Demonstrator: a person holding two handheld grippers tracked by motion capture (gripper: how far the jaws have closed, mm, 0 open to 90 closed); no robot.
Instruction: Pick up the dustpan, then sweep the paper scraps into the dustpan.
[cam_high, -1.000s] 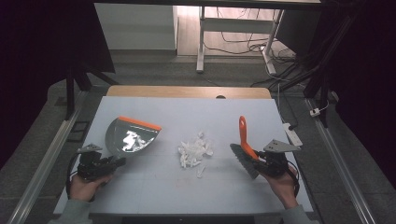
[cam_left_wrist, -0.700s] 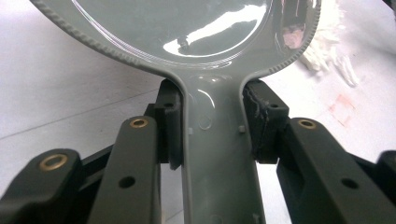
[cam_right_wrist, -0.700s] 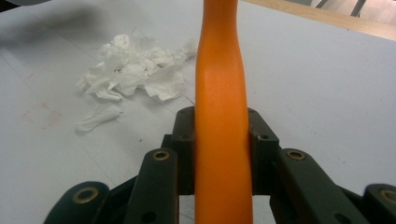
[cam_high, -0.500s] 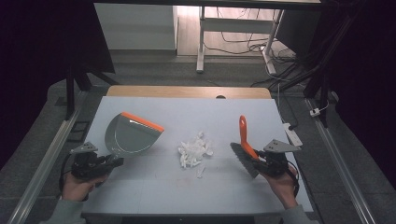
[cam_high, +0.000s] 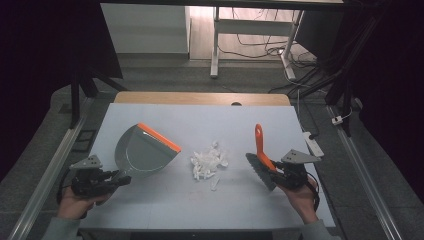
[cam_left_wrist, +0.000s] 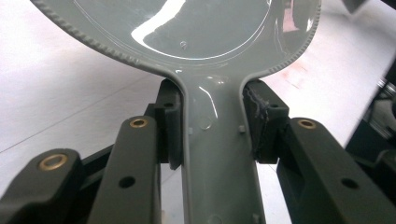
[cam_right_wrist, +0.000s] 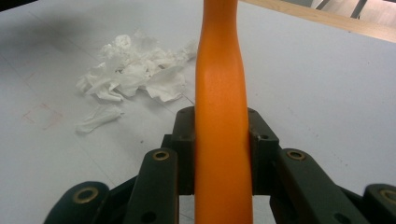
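A grey dustpan (cam_high: 142, 152) with an orange lip is held just above the white table (cam_high: 200, 120) at the left. My left gripper (cam_high: 116, 178) is shut on its handle (cam_left_wrist: 219, 158), pads pressed on both sides. A small pile of torn white paper scraps (cam_high: 207, 162) lies mid-table; the same scraps (cam_right_wrist: 133, 74) lie ahead and to the left in the right gripper view. At the right, my right gripper (cam_high: 274, 172) is shut on the orange handle (cam_right_wrist: 222, 135) of a hand brush (cam_high: 260, 157), whose grey bristle head points down-left toward the scraps.
The table's wooden far edge (cam_high: 200, 98) borders a dark floor with cables and a white desk frame (cam_high: 215, 45). A power strip (cam_high: 312, 143) lies just off the table's right side. Metal rails run along both sides.
The left hand has lifted and tilted the dustpan, and drawn it slightly left. The white scraps seen inside it a second ago no longer show. The brush has not moved.
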